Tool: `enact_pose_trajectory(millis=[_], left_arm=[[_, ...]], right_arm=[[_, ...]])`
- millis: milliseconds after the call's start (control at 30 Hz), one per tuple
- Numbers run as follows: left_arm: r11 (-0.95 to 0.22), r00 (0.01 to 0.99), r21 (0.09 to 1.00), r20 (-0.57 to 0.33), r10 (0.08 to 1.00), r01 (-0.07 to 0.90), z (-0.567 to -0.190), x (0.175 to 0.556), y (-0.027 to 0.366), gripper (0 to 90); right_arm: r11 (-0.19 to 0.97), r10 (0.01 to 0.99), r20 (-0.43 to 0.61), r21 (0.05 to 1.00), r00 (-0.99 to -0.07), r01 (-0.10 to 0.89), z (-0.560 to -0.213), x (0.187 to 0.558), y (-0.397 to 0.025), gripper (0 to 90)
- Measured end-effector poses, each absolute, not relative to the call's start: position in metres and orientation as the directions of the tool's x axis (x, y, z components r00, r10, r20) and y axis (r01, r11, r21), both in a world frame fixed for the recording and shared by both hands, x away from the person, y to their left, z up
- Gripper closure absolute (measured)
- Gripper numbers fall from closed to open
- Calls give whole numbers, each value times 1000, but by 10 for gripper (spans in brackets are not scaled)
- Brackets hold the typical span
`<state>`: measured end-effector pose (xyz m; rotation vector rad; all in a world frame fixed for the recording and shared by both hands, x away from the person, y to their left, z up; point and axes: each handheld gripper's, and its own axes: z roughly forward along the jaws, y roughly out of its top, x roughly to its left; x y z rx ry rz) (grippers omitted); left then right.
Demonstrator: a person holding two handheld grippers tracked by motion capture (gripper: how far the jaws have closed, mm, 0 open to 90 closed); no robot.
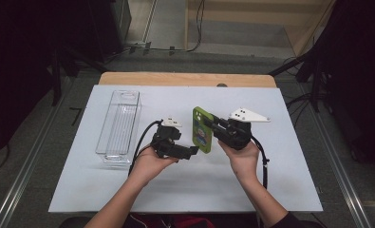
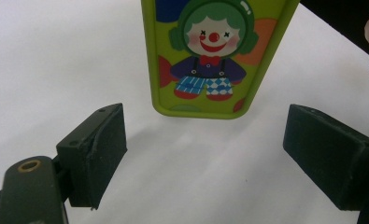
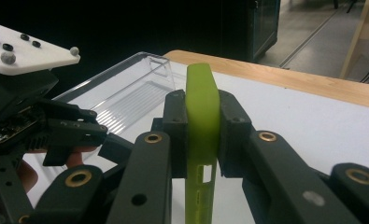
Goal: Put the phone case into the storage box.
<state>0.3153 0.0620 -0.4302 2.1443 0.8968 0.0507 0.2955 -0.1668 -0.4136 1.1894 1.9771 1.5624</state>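
White-topped wooden table (image 1: 270, 190), grey floor (image 1: 28, 156), dark surroundings, floor cables (image 1: 197, 28)

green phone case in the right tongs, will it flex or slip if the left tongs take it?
The case looks thin and hollow with cut-outs near its end, so probably light and somewhat bendy. The right tongs pinch its edges without visible buckling, so likely stiff enough there. Its face looks glossy: possibly slippery for the open left tongs, whose pads look flat.

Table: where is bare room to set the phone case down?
Free: the mat right of the right gripper, and the near strip before the hands. Crowded: the middle, where both grippers meet around the case, and left by the clear bin.
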Motion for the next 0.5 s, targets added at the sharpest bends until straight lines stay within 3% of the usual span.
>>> enact_pose_trajectory(millis=[500], left_arm=[[-464, 777, 705, -200, 596, 537, -422, 318, 66, 141]], right_arm=[[15, 781, 230, 922, -581, 386, -417, 294, -162, 748]])
